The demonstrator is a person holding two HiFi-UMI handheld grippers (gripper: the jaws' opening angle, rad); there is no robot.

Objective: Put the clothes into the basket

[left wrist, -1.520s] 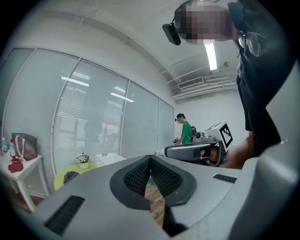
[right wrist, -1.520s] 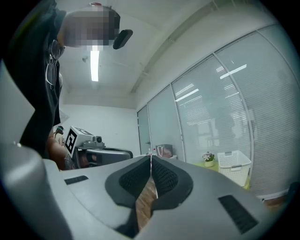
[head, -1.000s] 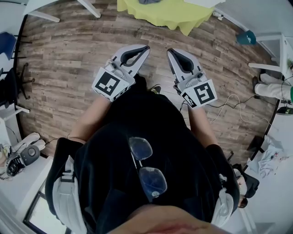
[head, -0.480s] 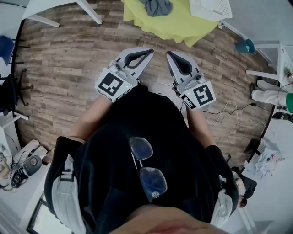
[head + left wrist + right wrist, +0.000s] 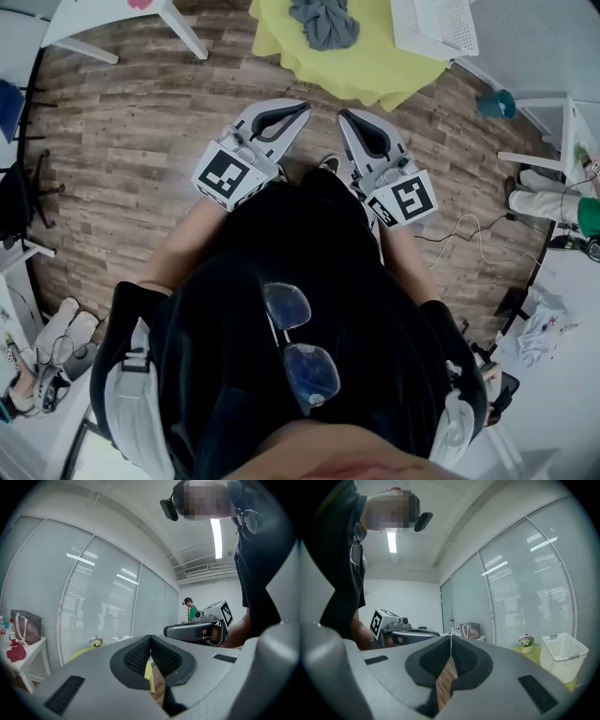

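A grey heap of clothes lies on the yellow table at the top of the head view. A white lattice basket stands on the same table to the right of it, and shows again as the basket in the right gripper view. My left gripper and right gripper are held side by side over the wooden floor, short of the table, both pointing at it. Both are shut with nothing between the jaws, as the left gripper and right gripper views show.
A white table stands at the top left and a teal bin at the right. Cables trail on the floor at the right. A small flower pot sits on the yellow table. A person in green stands far off.
The yellow table, the clothes and the basket have come further into the head view, nearer to both grippers. The grippers stay shut and side by side.
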